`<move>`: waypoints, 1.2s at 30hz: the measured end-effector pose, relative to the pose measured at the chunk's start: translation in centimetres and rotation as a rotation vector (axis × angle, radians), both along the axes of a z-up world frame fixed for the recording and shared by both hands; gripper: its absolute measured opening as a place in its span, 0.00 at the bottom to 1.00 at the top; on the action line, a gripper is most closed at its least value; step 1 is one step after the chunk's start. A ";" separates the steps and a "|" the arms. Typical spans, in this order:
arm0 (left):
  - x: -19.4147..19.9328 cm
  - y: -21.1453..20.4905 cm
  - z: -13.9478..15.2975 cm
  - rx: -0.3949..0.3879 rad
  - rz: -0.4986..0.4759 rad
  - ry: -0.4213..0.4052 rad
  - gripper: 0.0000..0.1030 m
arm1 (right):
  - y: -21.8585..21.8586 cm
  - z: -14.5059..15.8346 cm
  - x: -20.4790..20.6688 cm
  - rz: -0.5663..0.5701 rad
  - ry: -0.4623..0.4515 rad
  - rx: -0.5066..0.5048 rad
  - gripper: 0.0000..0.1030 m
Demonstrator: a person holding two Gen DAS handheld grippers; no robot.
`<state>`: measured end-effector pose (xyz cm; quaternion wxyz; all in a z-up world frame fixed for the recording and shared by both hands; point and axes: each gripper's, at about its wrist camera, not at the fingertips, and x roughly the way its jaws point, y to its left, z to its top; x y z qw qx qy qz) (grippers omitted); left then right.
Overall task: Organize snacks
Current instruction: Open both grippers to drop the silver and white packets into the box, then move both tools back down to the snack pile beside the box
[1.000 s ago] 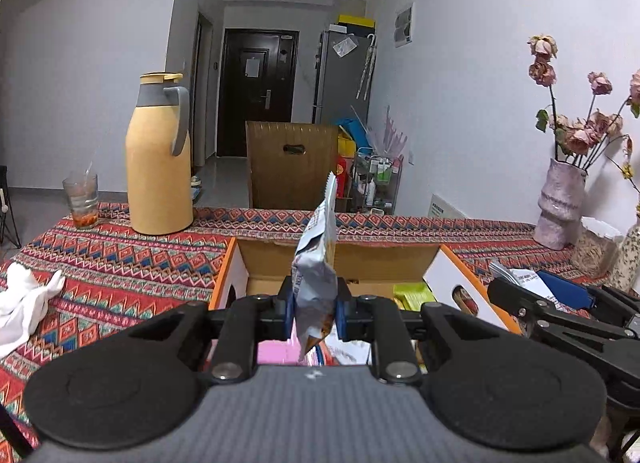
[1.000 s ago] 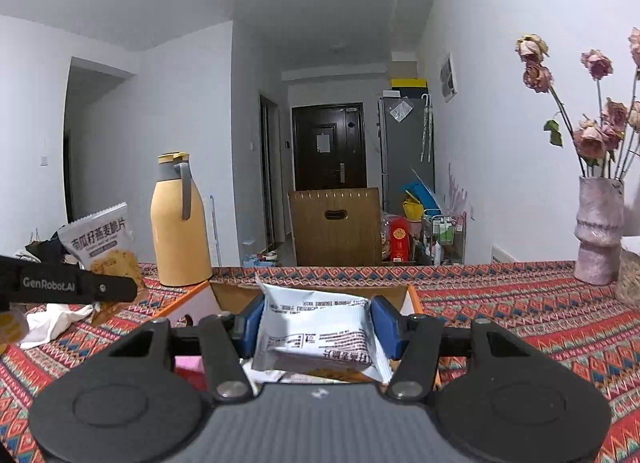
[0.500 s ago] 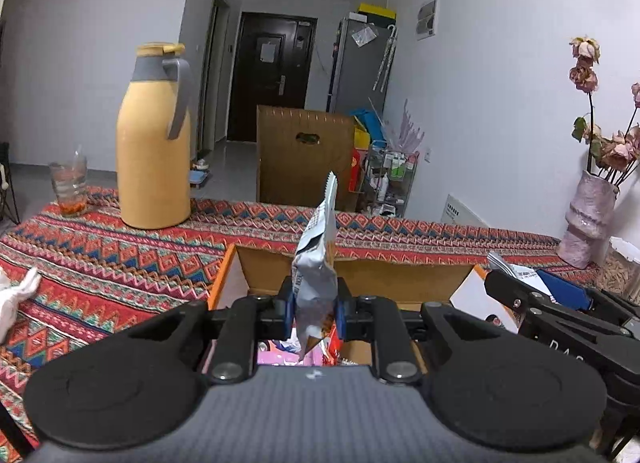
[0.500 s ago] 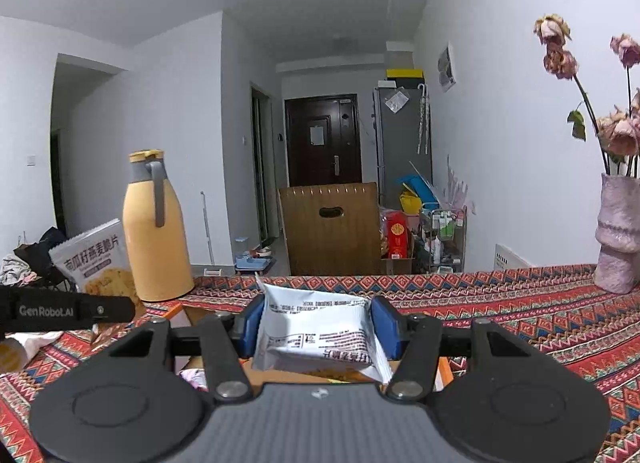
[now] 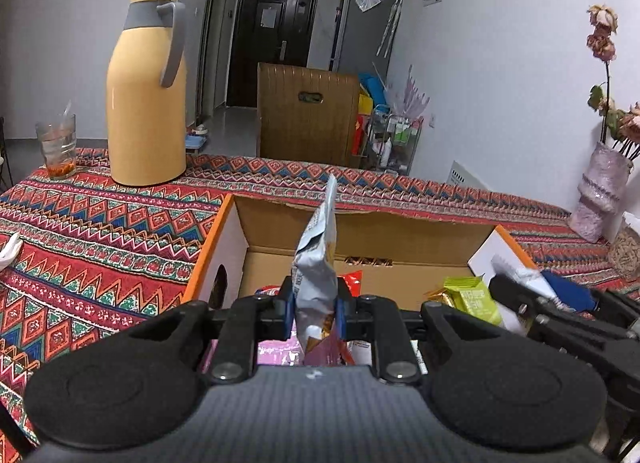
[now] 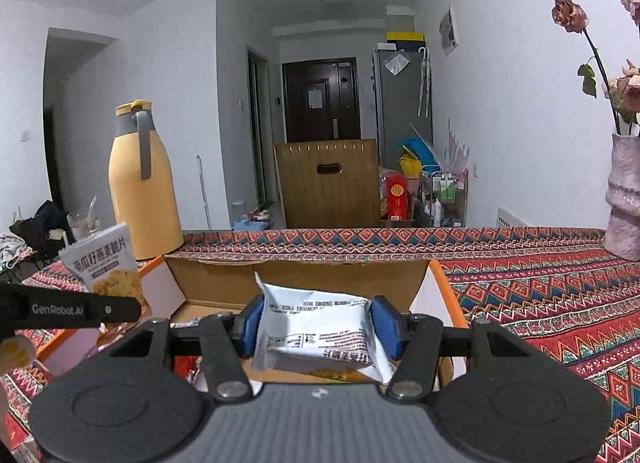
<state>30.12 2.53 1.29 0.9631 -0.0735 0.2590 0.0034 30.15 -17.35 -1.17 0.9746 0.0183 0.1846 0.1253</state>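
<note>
Packets are in both grippers, and both hang at the near edge of the open cardboard box (image 5: 360,235), so the coming move looks like a short drop forward and down into it.

Starting at the left: the left gripper (image 5: 313,313) is clenched on a silver snack pouch (image 5: 316,263), pinched by its thin lower part. The pouch stands upright, its long axis vertical, edge-on in the left wrist view, with its top seam rising above the box's far wall. It sits over the near left half of the box. Below and beyond it the box already holds several packets: a pink one (image 5: 276,355) directly under the fingers, a red one (image 5: 352,279) behind, and a green one (image 5: 474,297) toward the right wall.

Further right, the right gripper (image 6: 316,329) grasps a white snack packet (image 6: 316,337) across its width, its 2 blue pads pressing the 2 short ends. This packet lies flat, long axis running side to side, above the box's near right portion.

Both hands seem about equally near the opening. The yellow thermos (image 5: 146,95) stands well apart, behind the box to the left.
</note>
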 end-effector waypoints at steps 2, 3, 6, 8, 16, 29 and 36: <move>-0.2 0.1 0.2 0.001 0.005 -0.012 0.25 | 0.1 0.0 -0.2 0.003 0.008 -0.006 0.55; -0.4 0.2 0.2 0.000 0.006 -0.017 0.31 | 0.1 0.0 -0.3 0.005 0.009 -0.008 0.60; -1.2 0.3 0.8 0.001 0.031 -0.047 0.75 | 0.2 0.1 -0.6 -0.001 0.012 -0.015 0.66; -1.9 0.4 1.3 0.006 0.051 -0.079 0.98 | 0.0 0.2 -0.7 -0.012 0.019 -0.011 0.82; -2.9 0.2 2.0 0.015 0.058 -0.106 1.00 | -0.6 0.5 -1.2 -0.035 0.029 0.024 1.00; -3.6 0.2 2.1 0.008 0.056 -0.118 1.00 | -0.7 0.9 -1.8 -0.056 0.014 0.036 1.00; -3.9 0.2 2.0 0.004 0.054 -0.120 1.00 | -0.6 0.6 -1.8 -0.062 0.026 0.027 1.00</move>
